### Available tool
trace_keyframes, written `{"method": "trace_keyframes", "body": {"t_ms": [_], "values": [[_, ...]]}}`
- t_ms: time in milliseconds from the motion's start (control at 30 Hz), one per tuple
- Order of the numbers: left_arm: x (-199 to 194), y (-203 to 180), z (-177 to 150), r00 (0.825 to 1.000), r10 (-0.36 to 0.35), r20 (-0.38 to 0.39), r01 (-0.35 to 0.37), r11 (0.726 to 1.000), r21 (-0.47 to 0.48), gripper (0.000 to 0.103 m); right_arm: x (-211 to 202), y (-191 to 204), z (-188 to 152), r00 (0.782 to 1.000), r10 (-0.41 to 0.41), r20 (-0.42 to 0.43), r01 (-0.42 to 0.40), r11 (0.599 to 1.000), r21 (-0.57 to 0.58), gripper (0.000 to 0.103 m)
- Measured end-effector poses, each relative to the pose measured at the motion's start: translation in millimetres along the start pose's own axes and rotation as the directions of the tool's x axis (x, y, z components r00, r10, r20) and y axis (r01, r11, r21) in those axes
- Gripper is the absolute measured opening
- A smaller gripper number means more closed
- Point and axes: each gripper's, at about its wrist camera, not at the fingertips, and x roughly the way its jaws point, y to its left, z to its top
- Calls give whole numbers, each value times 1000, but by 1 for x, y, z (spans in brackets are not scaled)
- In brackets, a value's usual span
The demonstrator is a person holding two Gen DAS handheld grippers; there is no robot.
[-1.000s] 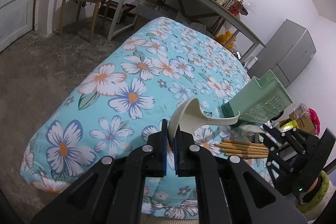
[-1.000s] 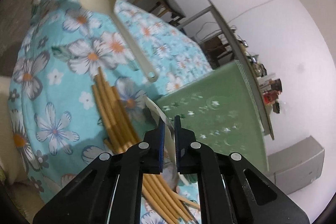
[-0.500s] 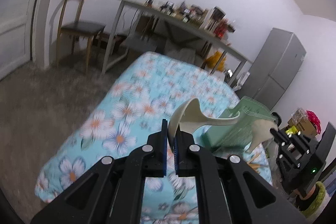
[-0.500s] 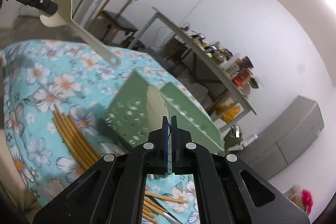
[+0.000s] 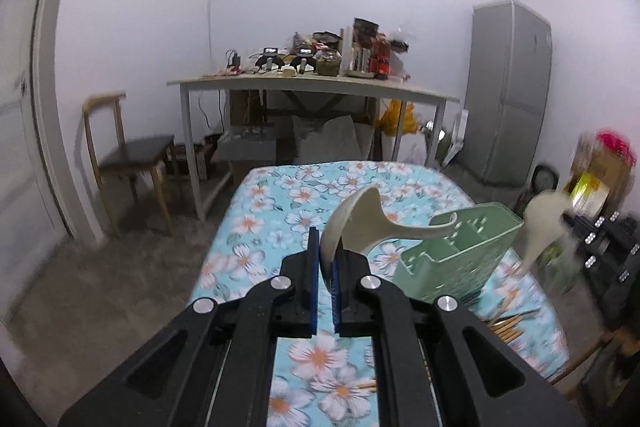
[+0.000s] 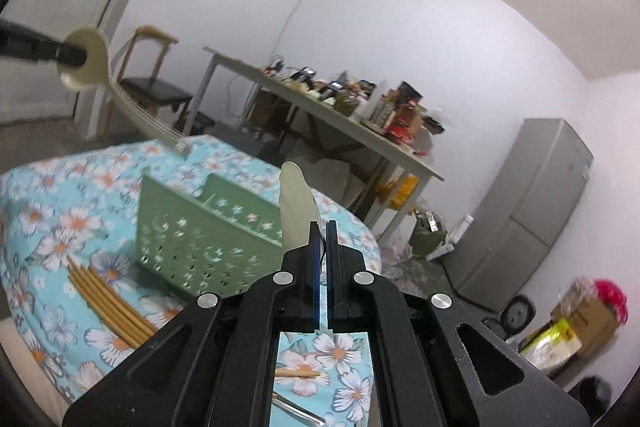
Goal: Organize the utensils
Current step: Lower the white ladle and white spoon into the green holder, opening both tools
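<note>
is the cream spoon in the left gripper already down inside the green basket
No, the left gripper pinches the cream spoon by its bowl in the air, above and beside the green basket.

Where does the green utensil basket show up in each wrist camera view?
Left wrist: the green utensil basket sits right of centre, just beyond the left gripper.
Right wrist: left of centre, beside the right gripper.
Shared landmark: the grey cabinet.
</note>
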Motion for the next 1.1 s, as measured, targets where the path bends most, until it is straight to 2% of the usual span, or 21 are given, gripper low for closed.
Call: {"method": "trace_keyframes", "body": {"t_ms": [133,233,367,567,633,733,833,933,1100], "values": [[11,-21,9,997,66,-39,-59,986,153,4,-1,-18,-3,1000,-13,17,11,997,78,0],[19,-34,15,994,86,-67,-68,970,233,4,-1,-28,-5,1000,-15,25,12,993,118,0],[35,-51,25,986,128,-109,-82,932,354,5,0,-39,-10,999,-12,34,6,987,160,0],[61,-73,38,974,152,-167,-62,891,449,6,0,-49,-16,999,-13,43,4,979,206,0],[69,-79,42,974,135,-184,-40,894,446,8,0,-53,-17,999,-10,42,0,975,222,0],[78,-85,46,972,87,-218,7,919,395,11,0,-59,-17,999,-11,42,1,971,240,0],[84,-80,49,970,-9,-243,78,958,276,31,-2,-62,-15,999,-8,46,-4,965,261,0],[82,-74,51,972,-80,-223,123,975,185,41,-3,-67,-11,999,-6,52,-9,961,276,1],[72,-61,56,975,-152,-160,165,984,74,47,-4,-73,-1,997,0,78,-24,954,300,1]]}}
